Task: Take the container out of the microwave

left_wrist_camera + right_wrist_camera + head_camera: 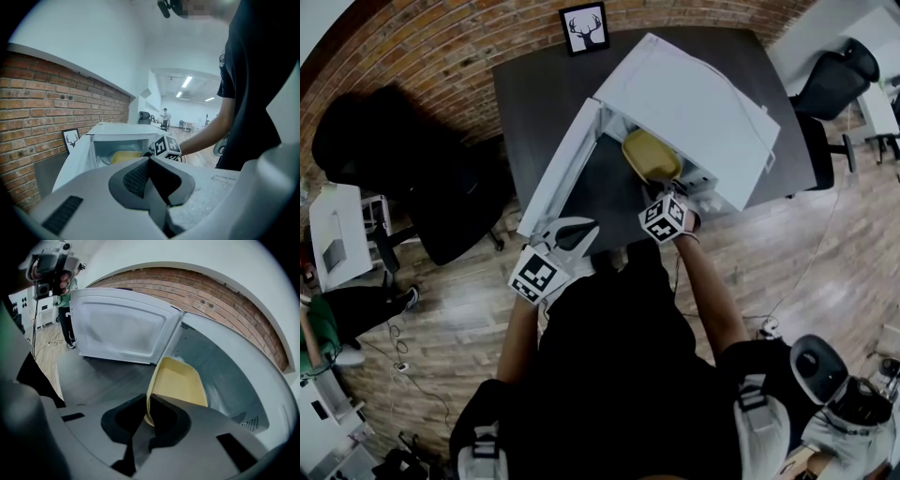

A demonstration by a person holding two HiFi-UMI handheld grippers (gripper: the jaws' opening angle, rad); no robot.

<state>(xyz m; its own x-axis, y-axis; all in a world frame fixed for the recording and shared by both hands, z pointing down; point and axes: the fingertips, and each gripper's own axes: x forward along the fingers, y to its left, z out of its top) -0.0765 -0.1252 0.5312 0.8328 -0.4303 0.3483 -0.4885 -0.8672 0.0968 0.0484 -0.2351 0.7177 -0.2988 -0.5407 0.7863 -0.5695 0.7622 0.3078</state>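
Note:
The white microwave (694, 103) stands on a dark table (534, 103) with its door (558, 169) swung open to the left. Inside sits a yellow container (651, 155), tilted in the right gripper view (180, 380). My right gripper (662, 192) reaches into the cavity and is shut on the container's near rim (147, 411). My left gripper (577, 228) hovers in front of the open door, shut with nothing between its pads (149, 161). From there I see the container (124, 156) in the cavity and the right gripper's marker cube (166, 146).
A framed deer picture (584, 27) stands at the table's back edge against the brick wall (422, 56). Black office chairs stand left (403, 169) and right (839, 75) of the table. The door's inner face (119, 326) stands left of the cavity.

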